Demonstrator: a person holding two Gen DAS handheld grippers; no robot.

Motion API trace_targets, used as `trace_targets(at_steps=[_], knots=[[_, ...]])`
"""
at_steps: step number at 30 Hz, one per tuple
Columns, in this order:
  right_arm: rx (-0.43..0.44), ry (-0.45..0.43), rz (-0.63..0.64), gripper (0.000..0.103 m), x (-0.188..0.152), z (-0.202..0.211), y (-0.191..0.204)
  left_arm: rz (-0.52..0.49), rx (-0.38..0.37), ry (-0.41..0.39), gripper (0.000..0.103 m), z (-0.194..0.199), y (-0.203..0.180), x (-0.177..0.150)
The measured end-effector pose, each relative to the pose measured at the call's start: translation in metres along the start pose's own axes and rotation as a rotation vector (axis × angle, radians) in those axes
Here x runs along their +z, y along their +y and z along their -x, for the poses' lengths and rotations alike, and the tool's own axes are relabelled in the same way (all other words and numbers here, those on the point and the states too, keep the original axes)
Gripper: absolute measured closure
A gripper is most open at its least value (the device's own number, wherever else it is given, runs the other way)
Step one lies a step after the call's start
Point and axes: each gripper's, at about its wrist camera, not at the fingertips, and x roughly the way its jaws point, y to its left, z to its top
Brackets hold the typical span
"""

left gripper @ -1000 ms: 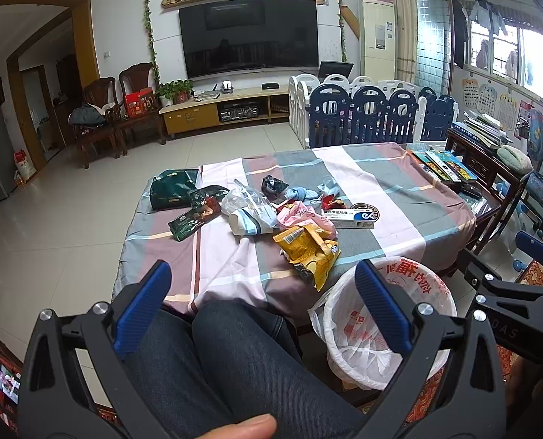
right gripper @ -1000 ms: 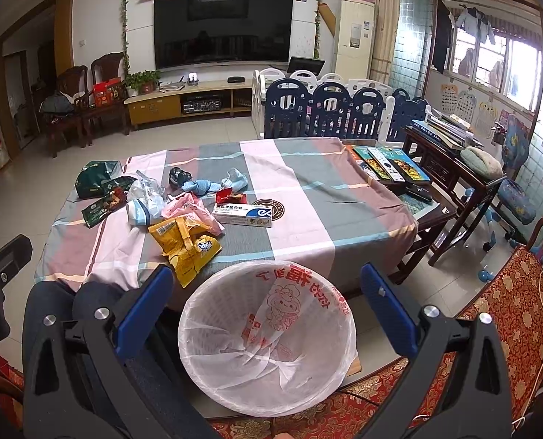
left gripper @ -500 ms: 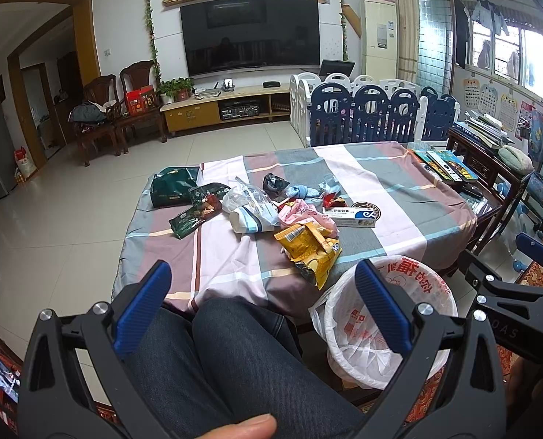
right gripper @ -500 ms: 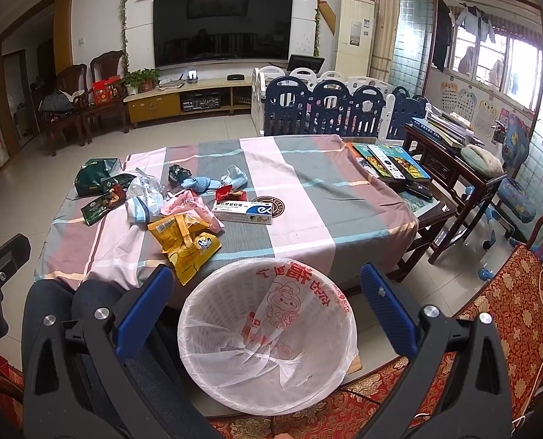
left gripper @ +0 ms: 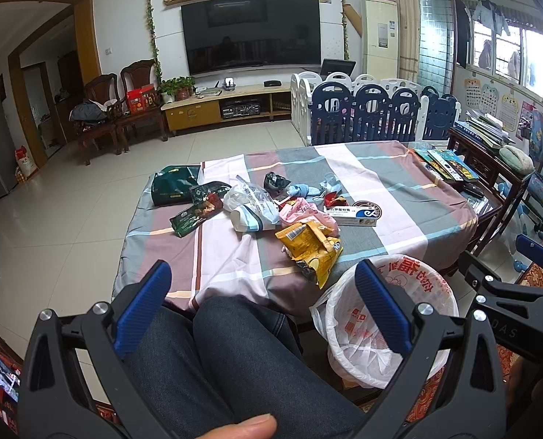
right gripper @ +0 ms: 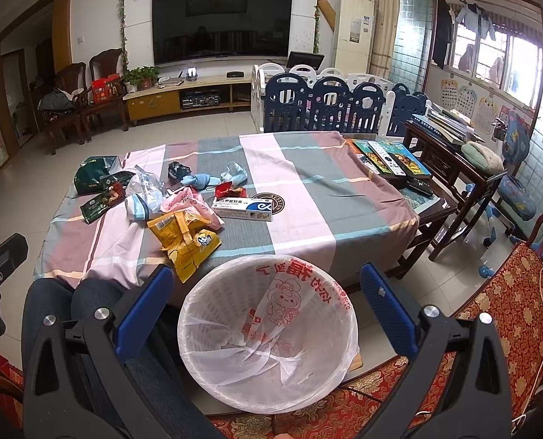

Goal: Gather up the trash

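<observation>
Crinkled wrappers (left gripper: pixel 309 247), lined round bin (right gripper: pixel 271 344), spread tongs (right gripper: pixel 267 307)

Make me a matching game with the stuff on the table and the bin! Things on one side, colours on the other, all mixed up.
Things:
1. crumpled snack bag nearest the table edge
2. lined bin on the floor
3. flat packet at the far left corner of the table
4. long box beside the round coaster

Colours:
A. dark green
B. white with a blue end
C. yellow
D. white with red print

Pairs: 1-C, 2-D, 3-A, 4-B
</observation>
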Motion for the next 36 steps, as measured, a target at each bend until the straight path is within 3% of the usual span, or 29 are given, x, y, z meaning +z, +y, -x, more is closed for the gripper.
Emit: trace_targets(at_steps=[36], knots=[[0.005, 0.021, -0.002, 0.003, -0.0029, -0.0034, -0.0001, 0.002, -0.002, 0.007, 0.003, -0.0029, 0.0029, -0.0033]])
